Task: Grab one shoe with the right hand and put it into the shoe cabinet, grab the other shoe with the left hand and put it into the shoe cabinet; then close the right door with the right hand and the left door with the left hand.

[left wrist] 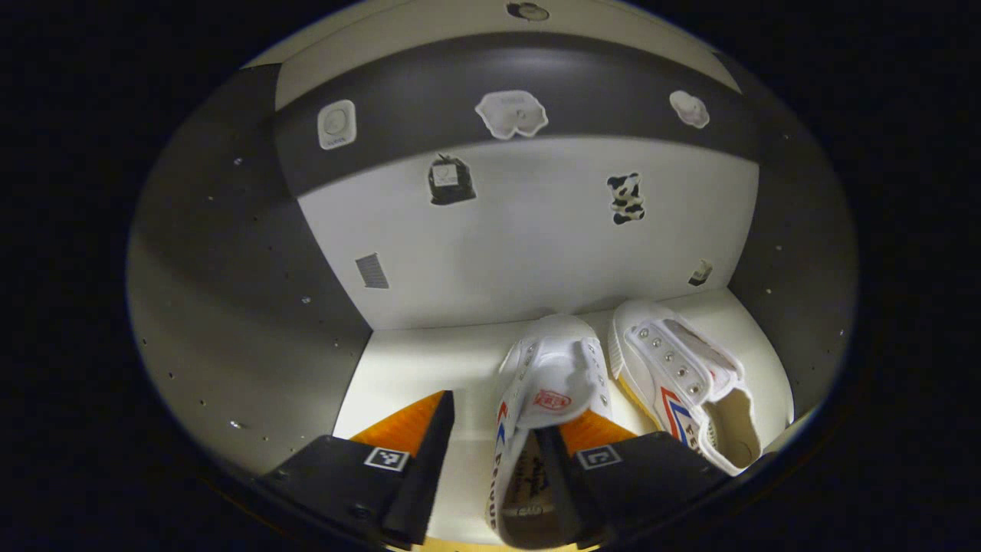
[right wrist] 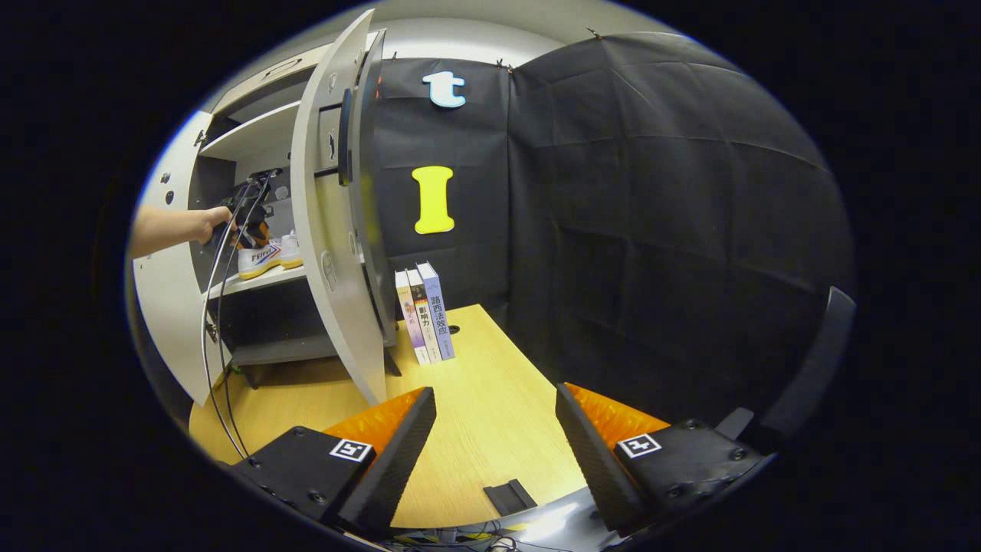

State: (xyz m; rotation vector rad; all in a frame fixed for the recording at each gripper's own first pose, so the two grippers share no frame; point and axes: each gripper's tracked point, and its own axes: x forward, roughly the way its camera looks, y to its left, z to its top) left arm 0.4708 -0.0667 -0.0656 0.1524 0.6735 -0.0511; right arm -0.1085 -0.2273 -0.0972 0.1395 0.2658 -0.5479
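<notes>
While both white sneakers lie on the cabinet shelf (left wrist: 398,360), left gripper (left wrist: 494,448) jaws spread around near sneaker (left wrist: 548,383) | second sneaker (left wrist: 682,376) lower right | right gripper (right wrist: 494,429) jaws spread over counter (right wrist: 490,383), holding nothing

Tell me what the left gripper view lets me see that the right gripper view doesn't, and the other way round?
The left gripper view looks inside the cabinet: stickers on its back wall, and the left gripper open, one finger reaching into the nearer shoe, with the second shoe beside it on the shelf.

The right gripper view shows the open right door, the wooden table, three standing books, a hand holding the other gripper, and the right gripper open and empty.

Both show the shoes on the shelf.
</notes>
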